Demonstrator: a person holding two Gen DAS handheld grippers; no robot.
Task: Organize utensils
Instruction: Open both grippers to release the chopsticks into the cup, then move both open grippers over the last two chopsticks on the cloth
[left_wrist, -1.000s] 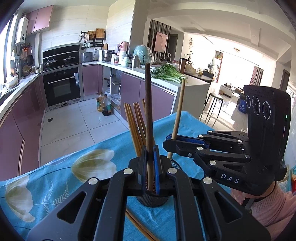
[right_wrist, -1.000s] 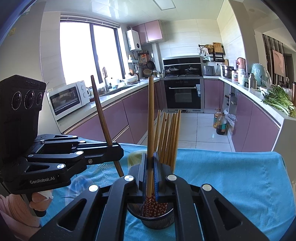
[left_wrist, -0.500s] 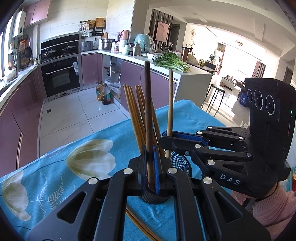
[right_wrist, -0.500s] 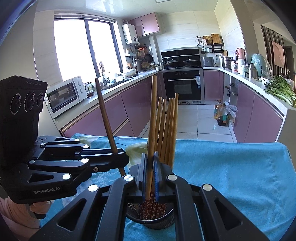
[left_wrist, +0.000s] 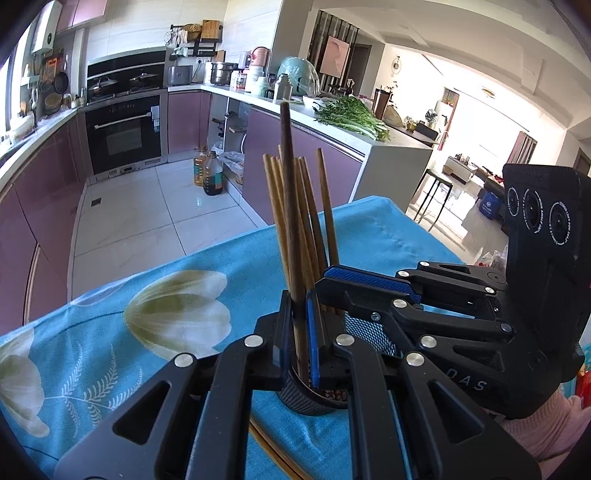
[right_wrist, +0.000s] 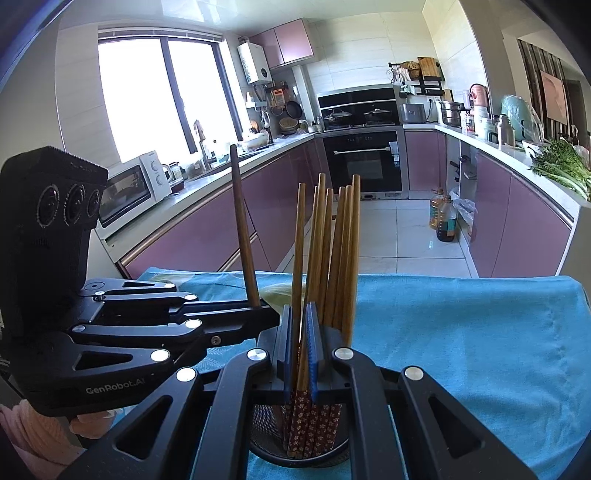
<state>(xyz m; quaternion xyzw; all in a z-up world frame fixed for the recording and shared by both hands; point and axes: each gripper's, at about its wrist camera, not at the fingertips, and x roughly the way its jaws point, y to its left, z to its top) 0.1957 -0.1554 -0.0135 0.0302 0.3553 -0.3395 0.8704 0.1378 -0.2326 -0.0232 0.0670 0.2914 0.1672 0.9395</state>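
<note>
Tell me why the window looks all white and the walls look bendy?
Right wrist view: sunlight overexposes the window, washing it white; the fisheye lens curves the cabinets. Left wrist view: the far living room glares bright too, and the counter bows.

Kitchen, daylit. Bright window (right_wrist: 155, 99) upper left of right wrist view; microwave (right_wrist: 133, 188) below on white counter. Purple cabinets (right_wrist: 517, 225) along both sides, white tiled floor (left_wrist: 147, 206), black built-in oven (right_wrist: 364, 162) centre. Leafy greens (left_wrist: 351, 114) on counter, upper centre of left wrist view.
</note>
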